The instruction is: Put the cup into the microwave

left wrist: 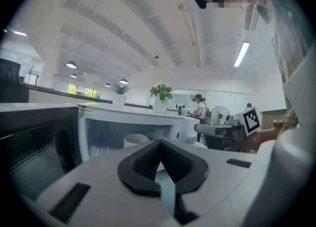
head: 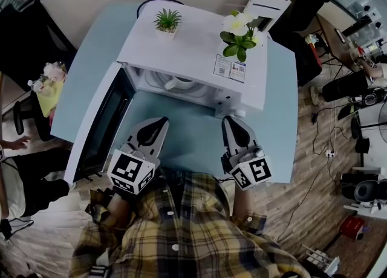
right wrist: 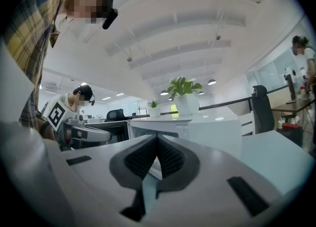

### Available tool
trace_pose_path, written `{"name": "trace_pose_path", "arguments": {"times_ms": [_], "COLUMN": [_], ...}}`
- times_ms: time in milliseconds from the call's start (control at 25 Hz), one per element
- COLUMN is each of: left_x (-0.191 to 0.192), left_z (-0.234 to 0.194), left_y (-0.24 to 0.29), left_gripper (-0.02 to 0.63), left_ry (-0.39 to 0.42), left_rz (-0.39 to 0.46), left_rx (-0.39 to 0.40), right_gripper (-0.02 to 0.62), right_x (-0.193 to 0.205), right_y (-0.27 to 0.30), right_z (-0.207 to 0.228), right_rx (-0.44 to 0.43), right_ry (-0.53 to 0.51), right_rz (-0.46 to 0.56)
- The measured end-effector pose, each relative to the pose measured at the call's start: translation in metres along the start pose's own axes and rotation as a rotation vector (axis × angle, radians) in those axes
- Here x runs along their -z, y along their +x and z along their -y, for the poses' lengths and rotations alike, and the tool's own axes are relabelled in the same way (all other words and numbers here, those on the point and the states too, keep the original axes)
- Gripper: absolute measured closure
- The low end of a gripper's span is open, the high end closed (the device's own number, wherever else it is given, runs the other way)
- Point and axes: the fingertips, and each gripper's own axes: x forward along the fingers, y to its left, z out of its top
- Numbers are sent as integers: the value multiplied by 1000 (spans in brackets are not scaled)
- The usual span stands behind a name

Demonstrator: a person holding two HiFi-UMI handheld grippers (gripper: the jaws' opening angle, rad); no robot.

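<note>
The white cup [head: 172, 83] stands inside the white microwave [head: 193, 47], whose door [head: 100, 119] hangs open to the left. From the left gripper view the cup [left wrist: 135, 139] shows in the lit cavity, past the jaw tips. My left gripper [head: 158, 124] and right gripper [head: 231, 122] hover side by side over the pale blue table [head: 181, 135], in front of the opening. Both are shut with nothing between their jaws. In its own view the left gripper [left wrist: 159, 144] has its tips meeting; so does the right gripper [right wrist: 157, 139].
Two potted plants [head: 167, 21] [head: 240, 34] sit on top of the microwave. A black office chair [head: 27, 113] stands left of the table, and cables, stands and gear [head: 357, 144] crowd the floor at the right. Another person [left wrist: 200, 106] works in the background.
</note>
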Motion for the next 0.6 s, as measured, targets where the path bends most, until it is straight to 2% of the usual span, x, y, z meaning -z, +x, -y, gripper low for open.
{"name": "trace_pose_path", "arguments": {"times_ms": [600], "left_x": [0], "left_z": [-1], "left_y": [0], "left_gripper": [615], "left_ry": [2], "left_rz": [4], "left_rx": [-12], "right_gripper": [594], "right_x": [3], "right_y": [1], "right_z": [2], "right_rx": [-4], "right_ry": [14], "right_rz": [-8]}}
